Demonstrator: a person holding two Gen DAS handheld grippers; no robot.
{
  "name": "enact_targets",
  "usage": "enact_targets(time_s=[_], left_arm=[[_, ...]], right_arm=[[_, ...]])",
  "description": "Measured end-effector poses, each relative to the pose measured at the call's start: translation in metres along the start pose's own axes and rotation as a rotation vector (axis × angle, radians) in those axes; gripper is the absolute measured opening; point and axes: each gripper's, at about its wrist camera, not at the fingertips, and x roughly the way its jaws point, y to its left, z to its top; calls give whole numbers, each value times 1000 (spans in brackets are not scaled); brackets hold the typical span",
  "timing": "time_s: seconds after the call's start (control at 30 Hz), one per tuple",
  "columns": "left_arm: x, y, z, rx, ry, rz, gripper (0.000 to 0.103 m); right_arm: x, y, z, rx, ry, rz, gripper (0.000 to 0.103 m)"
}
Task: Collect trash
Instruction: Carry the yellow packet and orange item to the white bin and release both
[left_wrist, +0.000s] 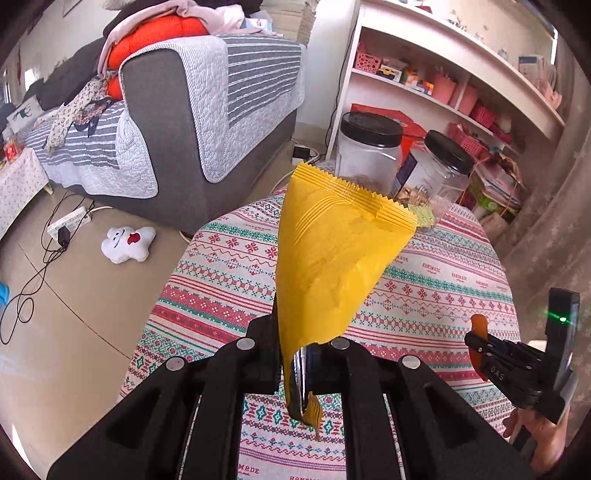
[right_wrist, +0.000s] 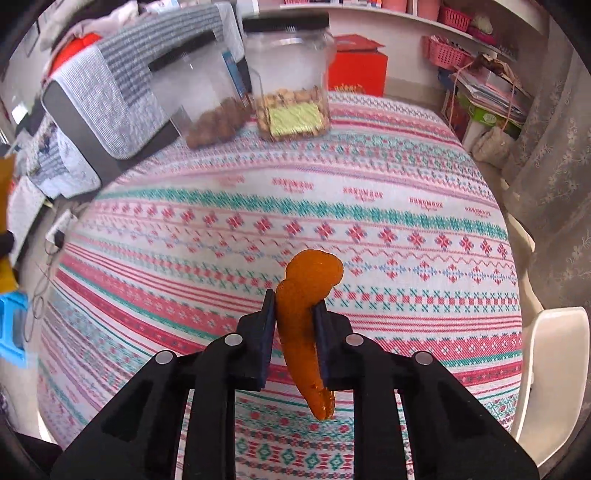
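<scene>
My left gripper (left_wrist: 295, 332) is shut on a yellow snack wrapper (left_wrist: 332, 251), which stands up from the jaws above the patterned tablecloth (left_wrist: 221, 280). My right gripper (right_wrist: 293, 306) is shut on a curled strip of orange peel (right_wrist: 306, 291) and holds it above the same cloth (right_wrist: 258, 192). The right gripper also shows at the right edge of the left wrist view (left_wrist: 476, 336), with the orange peel (left_wrist: 479, 325) sticking out of it. An edge of the yellow wrapper (right_wrist: 5, 177) shows at the far left of the right wrist view.
Two clear jars with black lids (left_wrist: 369, 147) (left_wrist: 439, 173) stand at the table's far edge, also seen from the right wrist (right_wrist: 291, 74) (right_wrist: 199, 92). A grey sofa (left_wrist: 184, 129), a white shelf (left_wrist: 443, 85), a plush toy (left_wrist: 127, 243) and cables on the floor. A white chair (right_wrist: 554, 369) at right.
</scene>
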Motion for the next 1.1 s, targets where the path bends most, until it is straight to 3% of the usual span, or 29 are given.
enact_targets(time_s=[0.17, 0.3, 0.43, 0.7, 1.1], left_arm=[[-9, -1, 8, -65, -81, -13, 10], [-19, -8, 11, -94, -148, -20, 10], [-28, -17, 11, -85, -200, -17, 10], [-37, -36, 8, -54, -251, -24, 11], [-56, -80, 3, -3, -332, -62, 11]], right_arm=[[-49, 19, 13, -21, -195, 93, 19], [-78, 27, 14, -50, -323, 96, 19], [-97, 29, 12, -87, -429, 46, 19], [-115, 24, 10, -120, -519, -64, 19], [-137, -2, 4, -54, -583, -175, 19]])
